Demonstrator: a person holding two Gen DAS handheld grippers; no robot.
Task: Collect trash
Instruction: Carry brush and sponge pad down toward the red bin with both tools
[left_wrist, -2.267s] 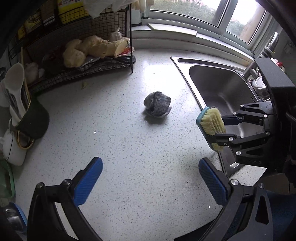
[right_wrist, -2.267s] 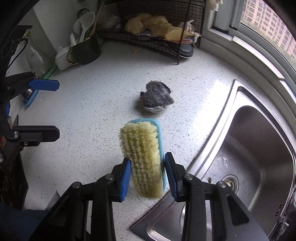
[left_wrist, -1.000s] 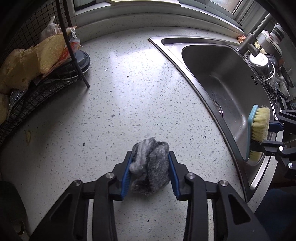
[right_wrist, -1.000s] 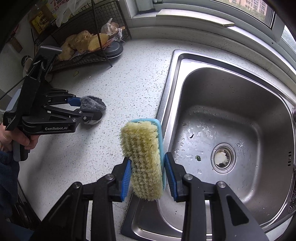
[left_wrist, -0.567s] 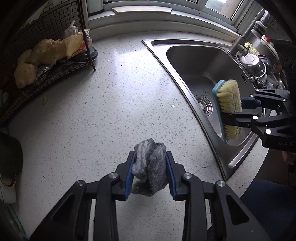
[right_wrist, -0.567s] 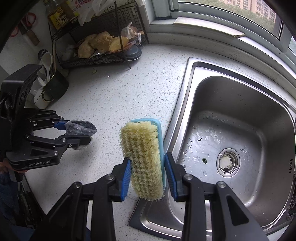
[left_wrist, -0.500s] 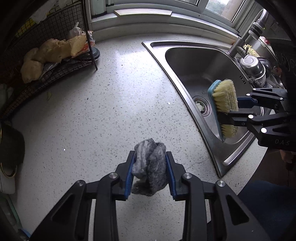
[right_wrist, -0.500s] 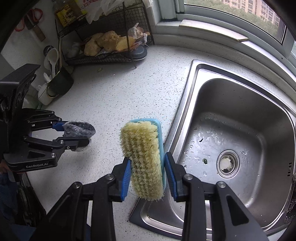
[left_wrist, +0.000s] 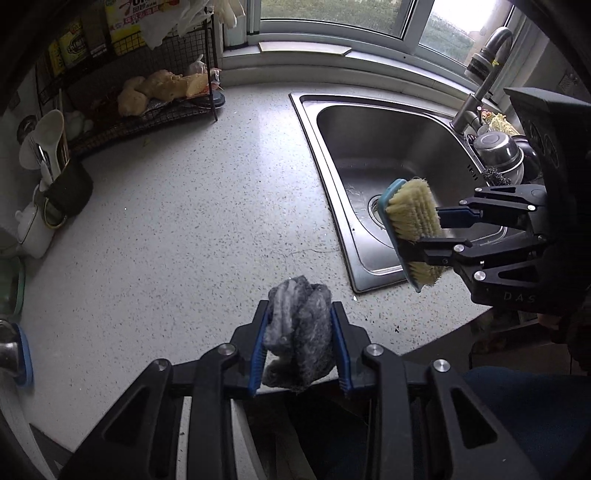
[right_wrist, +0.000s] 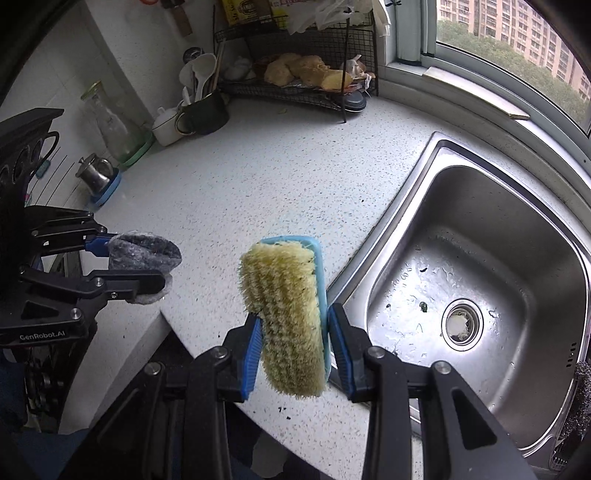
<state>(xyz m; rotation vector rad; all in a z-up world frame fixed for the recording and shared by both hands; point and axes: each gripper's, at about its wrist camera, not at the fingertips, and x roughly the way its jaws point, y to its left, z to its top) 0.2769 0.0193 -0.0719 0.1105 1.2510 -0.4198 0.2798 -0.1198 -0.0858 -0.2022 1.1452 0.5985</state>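
Left gripper (left_wrist: 298, 343) is closed on a grey crumpled wad of trash (left_wrist: 298, 338), pinched between the blue pads (left_wrist: 258, 354) and held off the speckled countertop (left_wrist: 184, 221), near its front edge. In the right wrist view the same wad (right_wrist: 144, 254) is seen bulging out past the black finger (right_wrist: 125, 284), so only part of it is judged to be clamped. Right gripper (right_wrist: 293, 343) is closed on a scrub brush (right_wrist: 286, 314) with a blue back and yellow bristles, held tilted at the counter's front edge, by the near corner of the steel sink (right_wrist: 480, 295). No bin is visible in either view, so the drop point cannot be told. Main risk: the wad is soft and loosely packed, so it could be squeezed out or shed pieces if the gripper is swung fast or the grip is relaxed early, and it would fall to the floor past the counter edge. Second risk: both tools are held near each other, so the brush could be knocked against the wad or the left fingers during carrying. Small dark crumbs (left_wrist: 397, 328) are left near the counter edge and scraps (right_wrist: 423, 305) sit in the sink basin, so more trash is judged to remain, and it could be missed.
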